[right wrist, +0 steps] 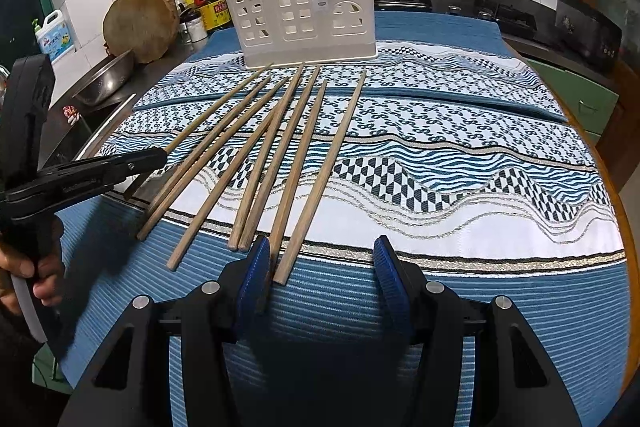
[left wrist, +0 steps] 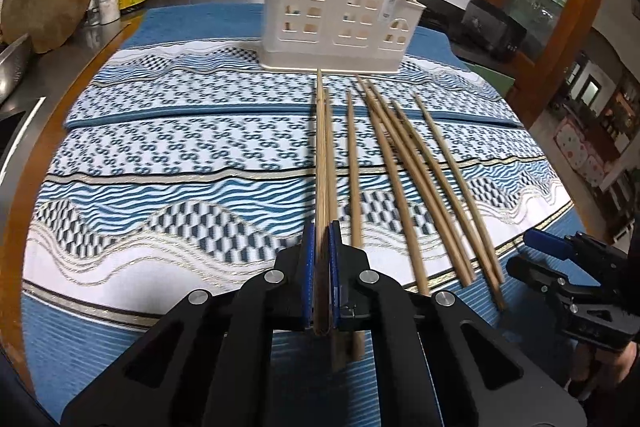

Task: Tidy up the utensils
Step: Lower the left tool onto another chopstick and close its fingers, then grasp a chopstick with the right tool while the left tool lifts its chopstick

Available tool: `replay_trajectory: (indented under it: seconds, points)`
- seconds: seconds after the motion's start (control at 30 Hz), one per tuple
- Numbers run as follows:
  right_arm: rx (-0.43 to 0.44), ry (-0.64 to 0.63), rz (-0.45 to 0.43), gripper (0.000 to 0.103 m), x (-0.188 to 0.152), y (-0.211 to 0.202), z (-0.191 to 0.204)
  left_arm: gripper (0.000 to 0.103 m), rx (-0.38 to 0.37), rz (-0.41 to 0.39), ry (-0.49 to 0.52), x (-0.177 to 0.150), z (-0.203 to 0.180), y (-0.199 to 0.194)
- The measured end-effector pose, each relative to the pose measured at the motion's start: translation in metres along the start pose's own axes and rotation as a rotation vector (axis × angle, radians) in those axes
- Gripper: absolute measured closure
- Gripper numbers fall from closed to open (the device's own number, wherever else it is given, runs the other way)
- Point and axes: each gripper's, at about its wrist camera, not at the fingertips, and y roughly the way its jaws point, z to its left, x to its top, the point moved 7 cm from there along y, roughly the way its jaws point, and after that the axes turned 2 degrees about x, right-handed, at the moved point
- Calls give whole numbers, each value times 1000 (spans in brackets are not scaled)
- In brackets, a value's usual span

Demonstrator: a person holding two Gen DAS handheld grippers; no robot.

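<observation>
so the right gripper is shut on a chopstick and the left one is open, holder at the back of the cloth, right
Swapped. The left wrist view shows the left gripper shut on a chopstick; the right wrist view shows the right gripper open, gripping nothing. The holder does stand at the back of the cloth.

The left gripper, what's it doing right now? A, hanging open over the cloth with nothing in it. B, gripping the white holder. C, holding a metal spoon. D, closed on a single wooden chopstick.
D: in the left wrist view the left gripper has its blue pads pressed against one chopstick that points toward the white holder, while the right gripper is open and holds nothing.
</observation>
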Motion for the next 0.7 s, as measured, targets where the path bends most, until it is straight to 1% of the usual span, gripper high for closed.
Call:
replay_trajectory:
  seconds: [0.13,0.3,0.37,0.47,0.63,0.7]
  points:
    - [-3,0,3,50,1,2,1,97,11,9,-17,-5,11,1]
    - [-12,7,13,58,-1,7,0,97,20,28,-27,-11,16,7]
    - [-10,13,14,65,0,9,0,97,19,32,-24,-12,15,8]
    - [-10,24,15,72,3,11,-1,97,21,36,-19,-13,14,10]
    - [-11,25,19,76,8,18,4,95,23,40,-10,-12,13,11]
    - [-23,19,21,77,9,20,5,95,19,44,-10,-11,13,12]
